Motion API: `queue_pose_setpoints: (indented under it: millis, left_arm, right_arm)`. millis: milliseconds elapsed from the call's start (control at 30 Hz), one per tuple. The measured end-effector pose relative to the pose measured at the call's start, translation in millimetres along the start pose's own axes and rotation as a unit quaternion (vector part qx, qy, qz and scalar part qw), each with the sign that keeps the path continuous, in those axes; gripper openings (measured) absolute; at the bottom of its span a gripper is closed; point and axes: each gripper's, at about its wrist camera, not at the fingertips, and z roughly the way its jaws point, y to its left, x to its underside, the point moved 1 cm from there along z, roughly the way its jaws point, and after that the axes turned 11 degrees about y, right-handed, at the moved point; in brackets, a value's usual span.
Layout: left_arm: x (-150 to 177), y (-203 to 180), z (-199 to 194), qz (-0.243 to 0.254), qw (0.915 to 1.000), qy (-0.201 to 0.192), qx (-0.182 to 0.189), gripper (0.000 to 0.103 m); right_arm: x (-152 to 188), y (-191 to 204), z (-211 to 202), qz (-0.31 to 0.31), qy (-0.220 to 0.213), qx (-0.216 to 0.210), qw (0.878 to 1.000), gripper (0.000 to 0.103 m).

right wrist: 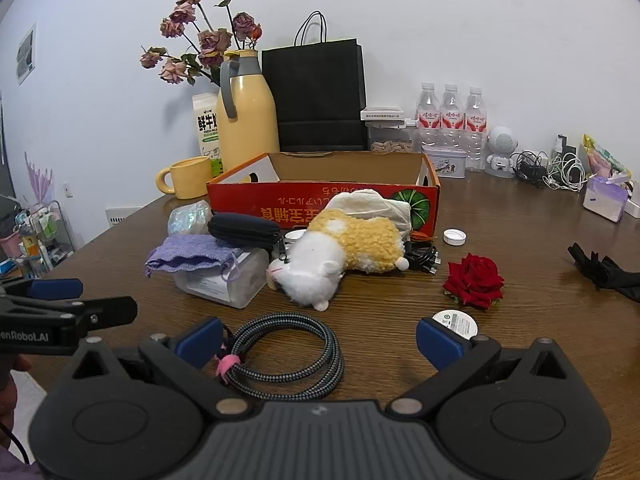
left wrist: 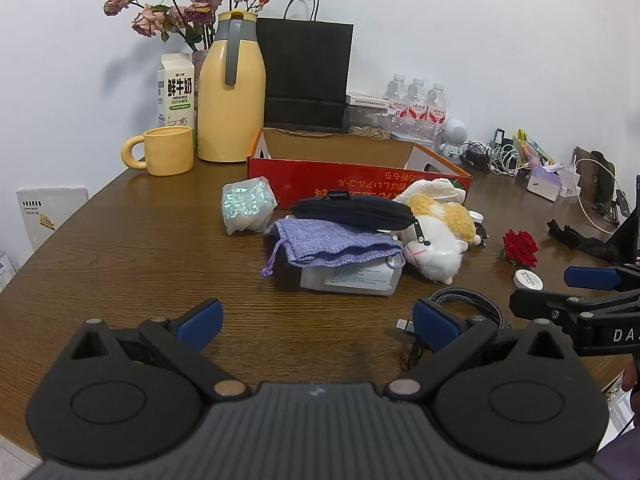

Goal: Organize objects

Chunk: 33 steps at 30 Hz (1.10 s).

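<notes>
A wood-grain table point(left wrist: 140, 248) carries a loose heap of small things in front of a red cardboard box point(left wrist: 360, 184), open at the top, its printed side facing the cameras upside down.

In the heap, a fuzzy plush toy point(right wrist: 332, 256) in white and curly yellow lies on its side, long axis running left-front to right-back in the right wrist view, its white head toward the camera. A black zipped pouch point(right wrist: 244, 230), oval and ribbed, lies crosswise with its zipper pull hanging toward the toy. It rests partly on a knitted purple drawstring bag point(right wrist: 192, 254), which drapes over a frosted plastic box point(right wrist: 224, 284). A crinkly iridescent packet point(left wrist: 248, 208) sits at the heap's left, beside the red box.

A braided grey cable point(right wrist: 288, 356), coiled into a flat loop and bound with a pink tie, lies just ahead of the right gripper point(right wrist: 320, 340), nearer its left finger. A red fabric rose point(right wrist: 474, 280) and a round white cap point(right wrist: 456, 322) lie to the right, the cap touching the blue pad of the right finger.

Both tools hover low over the table with jaws spread wide and nothing between them; the left gripper point(left wrist: 316, 320) faces bare wood before the heap
</notes>
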Motion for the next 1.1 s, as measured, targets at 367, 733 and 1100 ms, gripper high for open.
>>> queue_pose_setpoints:
  millis: [367,733,1100]
  left_arm:
    - [0.0,2.6,1.3,-0.001,1.0,0.003,0.001,0.103]
    - [1.7,3.2,2.5,-0.002,1.0,0.004,0.002,0.103]
    - [3.4,8.3,8.0,-0.008,0.9999,0.013,0.0,0.103]
  right_arm:
    - [-0.3,-0.5,1.8,0.001,0.003,0.001,1.0,0.103]
    - [0.9,0.1,2.5,0.001,0.004,0.001,1.0,0.103]
    - [3.1,3.6,9.9,-0.013,0.017,0.0,1.0,0.103]
